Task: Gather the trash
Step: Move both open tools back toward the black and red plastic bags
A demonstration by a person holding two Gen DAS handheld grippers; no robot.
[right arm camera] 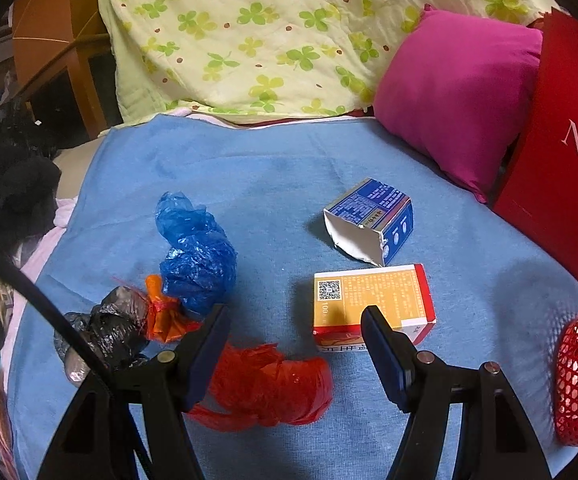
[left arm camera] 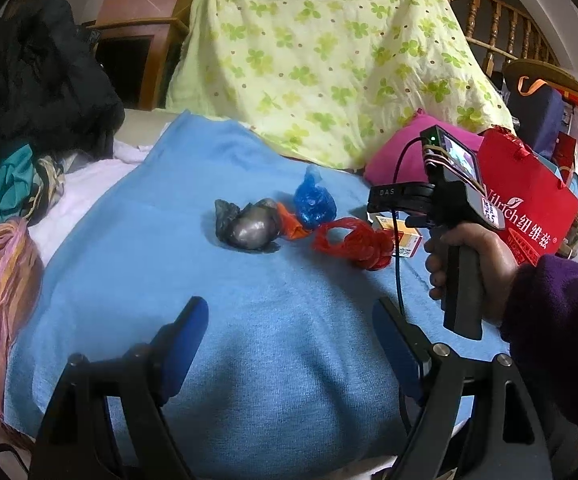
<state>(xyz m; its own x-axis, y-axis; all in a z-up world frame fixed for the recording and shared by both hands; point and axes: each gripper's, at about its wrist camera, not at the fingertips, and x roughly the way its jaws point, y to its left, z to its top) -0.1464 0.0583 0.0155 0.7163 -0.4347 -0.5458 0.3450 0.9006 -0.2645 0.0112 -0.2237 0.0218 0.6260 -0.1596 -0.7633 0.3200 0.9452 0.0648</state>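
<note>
My left gripper (left arm camera: 289, 336) hangs with its jaws wide and nothing between them, over the blue towel (left arm camera: 217, 280). My right gripper (right arm camera: 295, 344) stands open above the red plastic bag (right arm camera: 273, 388), which lies between its fingers, untouched as far as I can tell. Just past it sits the orange box (right arm camera: 373, 300). Left of that lie the black bag (right arm camera: 109, 328), an orange scrap (right arm camera: 161, 316) and the blue bag (right arm camera: 197, 256). Farther off sits the torn blue carton (right arm camera: 373, 220), then the pink pillow (right arm camera: 457, 92).

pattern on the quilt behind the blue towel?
Pale yellow quilt with green clover-leaf prints and small brown dots. Clearest in the right wrist view.
</note>
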